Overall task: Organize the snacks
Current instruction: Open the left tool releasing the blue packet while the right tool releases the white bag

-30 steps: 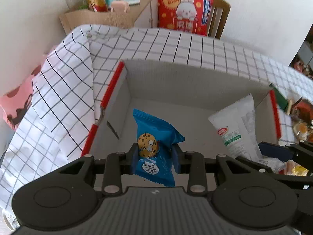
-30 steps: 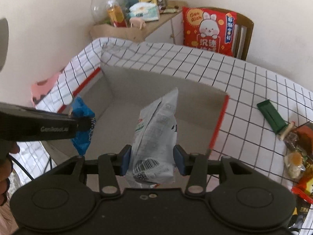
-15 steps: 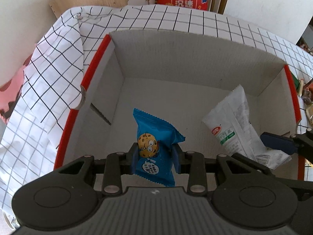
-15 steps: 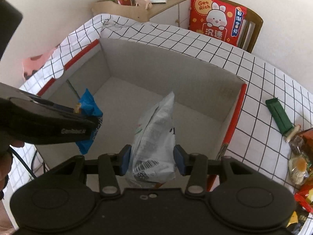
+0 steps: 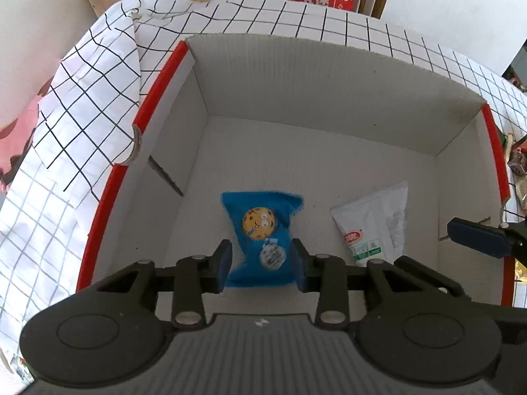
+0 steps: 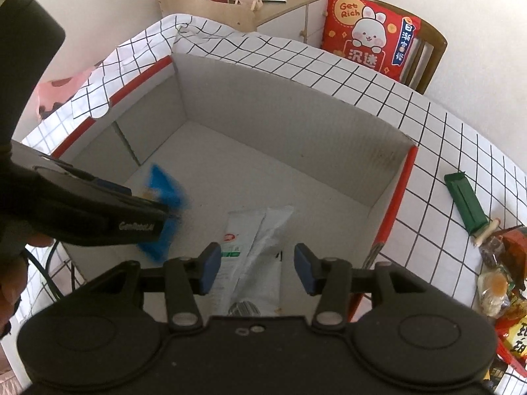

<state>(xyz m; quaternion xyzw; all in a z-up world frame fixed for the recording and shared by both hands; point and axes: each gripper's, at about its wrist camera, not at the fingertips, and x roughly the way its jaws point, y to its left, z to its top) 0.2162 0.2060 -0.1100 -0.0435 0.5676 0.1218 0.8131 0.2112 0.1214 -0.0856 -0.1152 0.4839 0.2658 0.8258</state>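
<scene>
A white cardboard box (image 5: 329,75) with red edges stands on the checked tablecloth; it also shows in the right wrist view (image 6: 296,105). My left gripper (image 5: 262,265) is open over the box, and the blue cookie packet (image 5: 262,230) lies loose between its fingers. In the right wrist view the packet (image 6: 164,194) shows blurred behind the left gripper. My right gripper (image 6: 257,268) is open above the white snack bag (image 6: 257,237), which lies on the box floor. That bag also shows in the left wrist view (image 5: 375,220).
A green bar (image 6: 464,202) and several loose snacks (image 6: 500,263) lie on the cloth right of the box. A red rabbit cushion (image 6: 369,36) sits on a chair behind the table. A wooden shelf (image 6: 230,3) holds bottles and tissues.
Both grippers lowered into the box and opened. The blue cookie packet and the white snack bag were let go and dropped towards the box floor.
</scene>
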